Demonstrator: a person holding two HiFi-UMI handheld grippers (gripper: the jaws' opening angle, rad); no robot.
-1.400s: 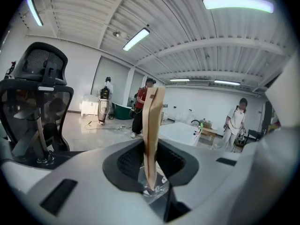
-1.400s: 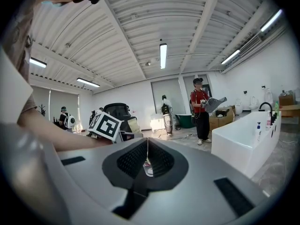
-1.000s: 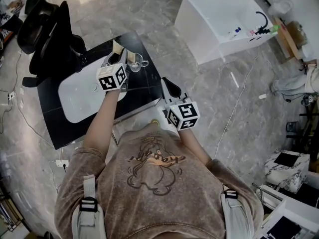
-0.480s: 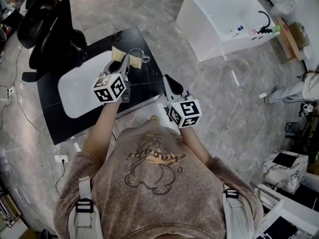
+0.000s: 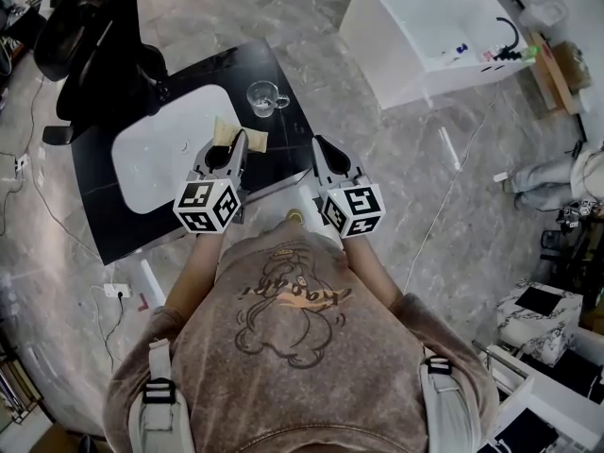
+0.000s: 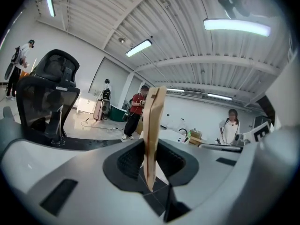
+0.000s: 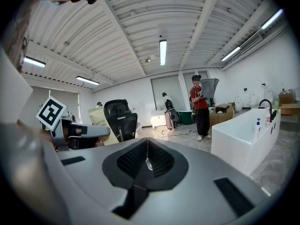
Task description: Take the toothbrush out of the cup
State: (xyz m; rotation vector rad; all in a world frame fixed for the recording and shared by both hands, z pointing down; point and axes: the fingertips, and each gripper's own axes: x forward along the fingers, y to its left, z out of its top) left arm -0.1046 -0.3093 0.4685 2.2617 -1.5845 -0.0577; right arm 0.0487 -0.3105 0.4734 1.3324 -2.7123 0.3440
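Toothbrush (image 5: 223, 128) in its tan packet was out of the glass cup (image 5: 262, 95) and near it, pinched tight in my left claw (image 5: 240, 140), while my right claw (image 5: 318, 144) was closed on nothing.

My left gripper (image 6: 151, 165) has its jaws pressed on a thin tan toothbrush packet (image 6: 153, 125). The packet stands upright with its edge toward the camera and rises above the jaws. Behind it, at the left, is a black office chair (image 6: 49, 88). Farther away stands a person in red (image 6: 137, 109), and at the right a person in white (image 6: 229, 129). Long lamps (image 6: 236, 27) shine on the ceiling.
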